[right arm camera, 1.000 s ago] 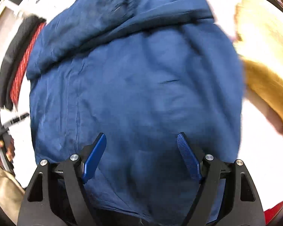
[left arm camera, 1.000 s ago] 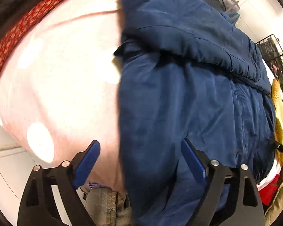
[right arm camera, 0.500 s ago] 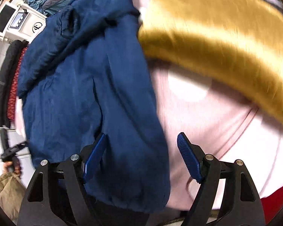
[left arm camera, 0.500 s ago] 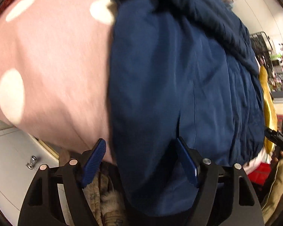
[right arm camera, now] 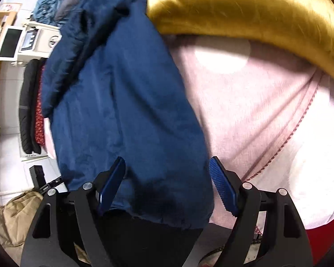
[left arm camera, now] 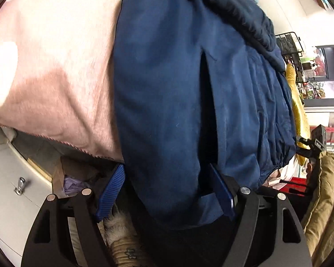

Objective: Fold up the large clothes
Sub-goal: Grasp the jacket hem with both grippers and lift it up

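Note:
A large navy blue jacket [left arm camera: 167, 89] lies on a pink blanket with pale dots [left arm camera: 55, 77]; its near edge hangs over the side. My left gripper [left arm camera: 167, 191] is open, its blue pads astride the jacket's hanging left corner. In the right wrist view the jacket [right arm camera: 127, 102] fills the left half. My right gripper [right arm camera: 167, 184] is open, its pads either side of the jacket's hanging right corner, with the pink blanket [right arm camera: 256, 122] to its right.
A mustard-yellow garment [right arm camera: 245, 9] lies beyond the jacket on the blanket. A tan fur-trimmed coat [left arm camera: 122, 240] and a cardboard box [left arm camera: 64, 173] sit below the edge. A monitor and white machine [right arm camera: 22, 42] stand at the far left. A black wire rack [left arm camera: 289, 44] stands behind.
Both grippers have drawn back to the near edge of the bed. Each now has a hanging corner of the jacket between its open pads. The right view has swung off the jacket's middle.

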